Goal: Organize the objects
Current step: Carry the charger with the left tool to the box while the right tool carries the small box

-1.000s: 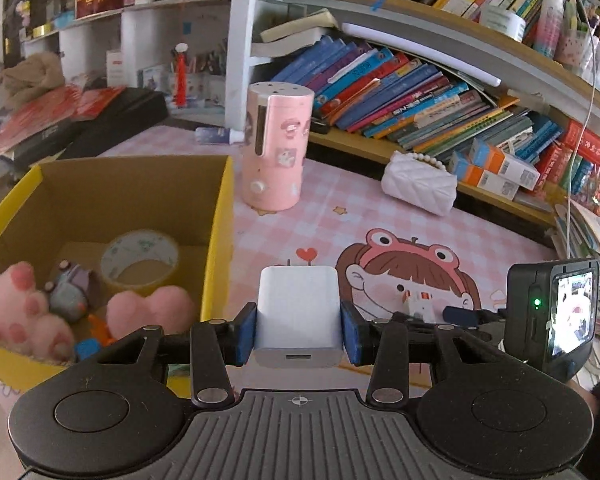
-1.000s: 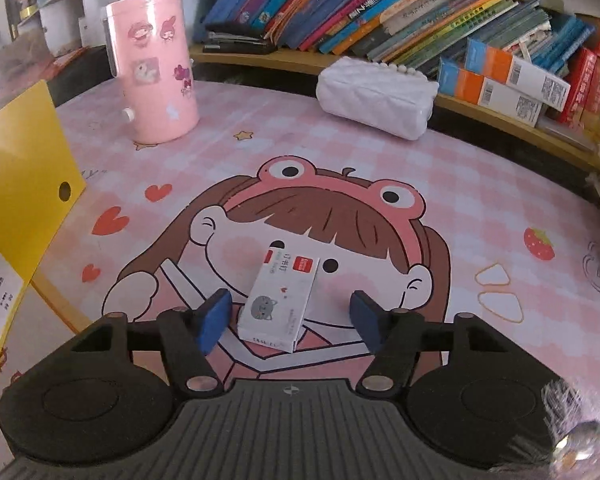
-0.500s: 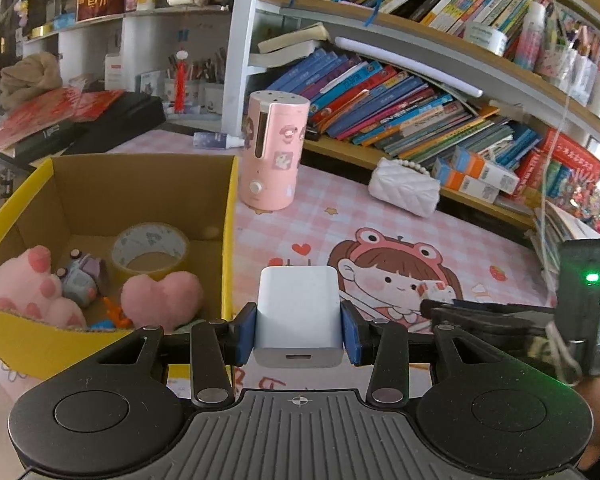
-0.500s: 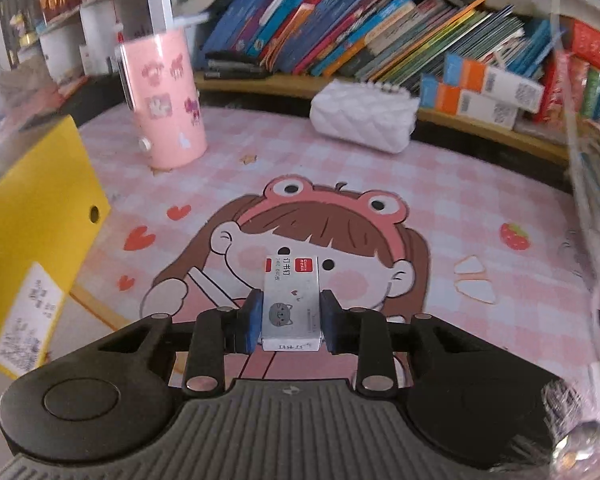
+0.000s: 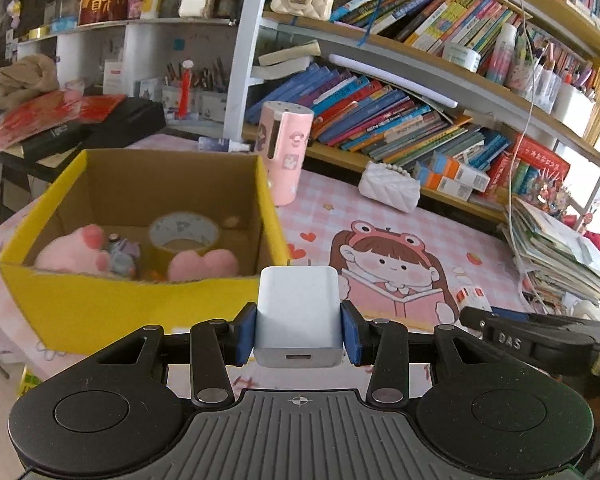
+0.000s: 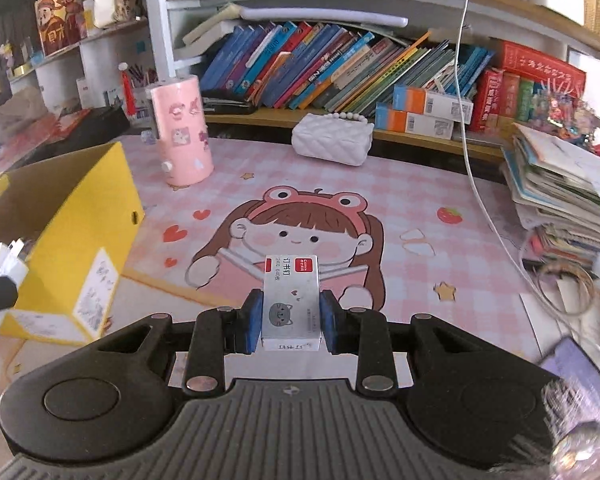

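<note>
Left hand-held gripper [image 5: 299, 334] and right hand-held gripper [image 6: 291, 320] both clamped, tilted downward.

Box [image 5: 148, 304]: on the table [image 5: 452, 236], at its left.
In the box: tape roll [image 5: 183, 232] toward the back, two plush toys [image 5: 202, 264] nearer the front.
Canister [image 5: 286, 156]: upright, just behind the box's right back corner.
Quilted purse [image 6: 332, 142]: right of the canister, before the bookshelf [image 6: 340, 68].
Paper stack [image 6: 568, 184]: at the table's right edge.

I can't read the box [image 6: 76, 240] label; its left side is cut off, and the right corner clutter [image 6: 580, 360] blurs
</note>
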The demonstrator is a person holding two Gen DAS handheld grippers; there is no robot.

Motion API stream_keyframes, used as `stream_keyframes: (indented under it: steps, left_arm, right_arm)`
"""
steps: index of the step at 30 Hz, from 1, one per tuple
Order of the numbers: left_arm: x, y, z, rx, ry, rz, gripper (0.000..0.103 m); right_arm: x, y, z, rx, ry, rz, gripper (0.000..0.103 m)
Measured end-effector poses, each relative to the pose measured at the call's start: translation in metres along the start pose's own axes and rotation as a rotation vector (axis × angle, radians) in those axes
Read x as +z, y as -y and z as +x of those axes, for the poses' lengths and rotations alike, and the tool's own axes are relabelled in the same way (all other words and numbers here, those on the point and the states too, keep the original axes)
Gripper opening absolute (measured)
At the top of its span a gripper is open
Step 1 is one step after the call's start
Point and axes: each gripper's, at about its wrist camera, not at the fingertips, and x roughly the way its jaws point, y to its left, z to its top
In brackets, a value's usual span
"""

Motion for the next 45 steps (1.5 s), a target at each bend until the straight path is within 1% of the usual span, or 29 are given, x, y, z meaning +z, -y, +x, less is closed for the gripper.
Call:
stream_keyframes:
  steps: [4,9,16,20,28,34,45]
  left_arm:
    - [-0.01,-0.011,-0.014,-0.025,-0.011,0.001,0.041]
    - [-0.027,-0.03,-0.031,-0.029,-0.029,-0.017,0.041]
    - [-0.05,-0.063,-0.055,-0.015,-0.062,-0.078,0.041]
    - [-0.057,-0.081,-0.068,0.009,-0.06,-0.105,0.041]
    - [-0.063,-0.104,-0.091,0.052,-0.032,-0.118,0.041]
    - [-0.064,-0.12,-0.103,0.073,-0.01,-0.13,0.041]
    - [-0.06,-0.137,-0.111,0.07,0.025,-0.12,0.041]
  right_arm:
    - [-0.016,-0.019,-0.025,0.002,-0.001,0.001,0.028]
    - [-0.038,-0.046,-0.048,0.025,-0.02,-0.019,0.028]
    - [-0.062,-0.088,-0.068,0.074,-0.043,-0.08,0.028]
    - [-0.071,-0.109,-0.073,0.11,-0.059,-0.11,0.028]
    - [-0.08,-0.146,-0.08,0.161,-0.069,-0.152,0.028]
    - [-0.082,-0.166,-0.084,0.179,-0.064,-0.165,0.028]
    - [-0.077,-0.188,-0.087,0.183,-0.039,-0.184,0.028]
